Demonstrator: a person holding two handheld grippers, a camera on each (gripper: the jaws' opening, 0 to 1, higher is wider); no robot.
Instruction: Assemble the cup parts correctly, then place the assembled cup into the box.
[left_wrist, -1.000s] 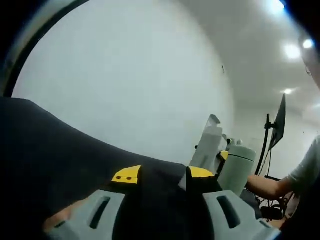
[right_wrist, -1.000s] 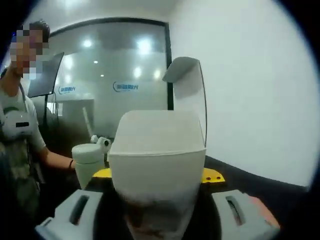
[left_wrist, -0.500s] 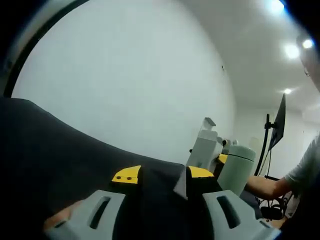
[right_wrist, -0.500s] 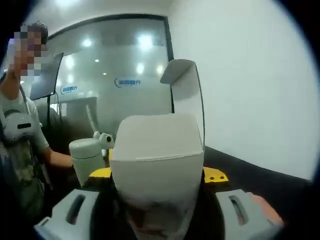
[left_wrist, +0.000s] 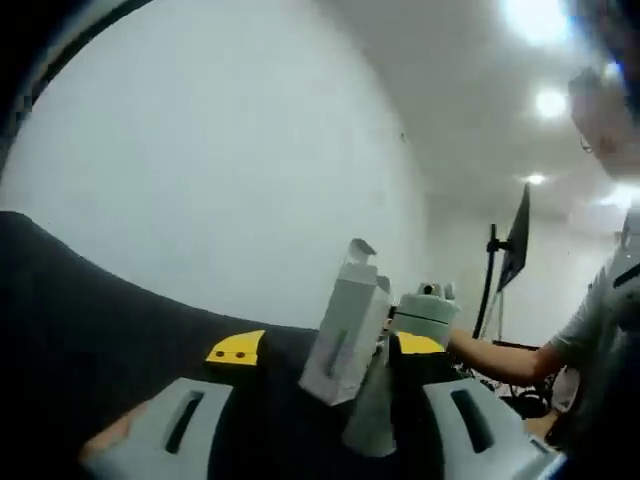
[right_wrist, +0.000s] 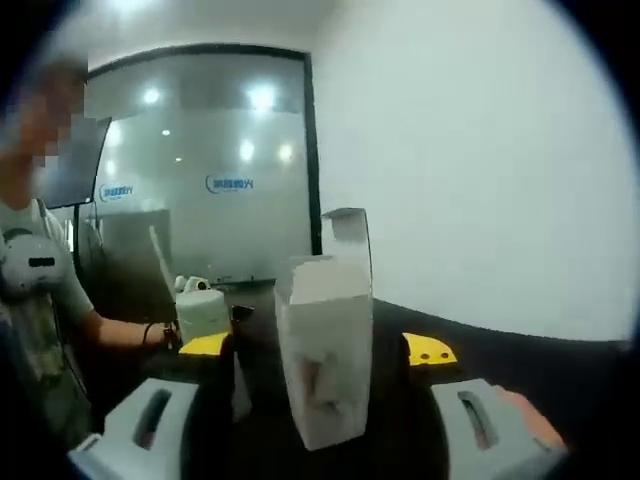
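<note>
Right gripper view | right tongs (right_wrist: 318, 400) clamp matte white cardboard box (right_wrist: 325, 365) | left tongs (left_wrist: 315, 400) unclear

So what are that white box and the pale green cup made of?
The white box looks like thin matte cardboard: flat folded panels, crisp creases and an open flap standing at its top. The pale green cup seems to have a smooth, dull coating with no glare, either painted metal or plastic; the blur leaves that open.
</note>
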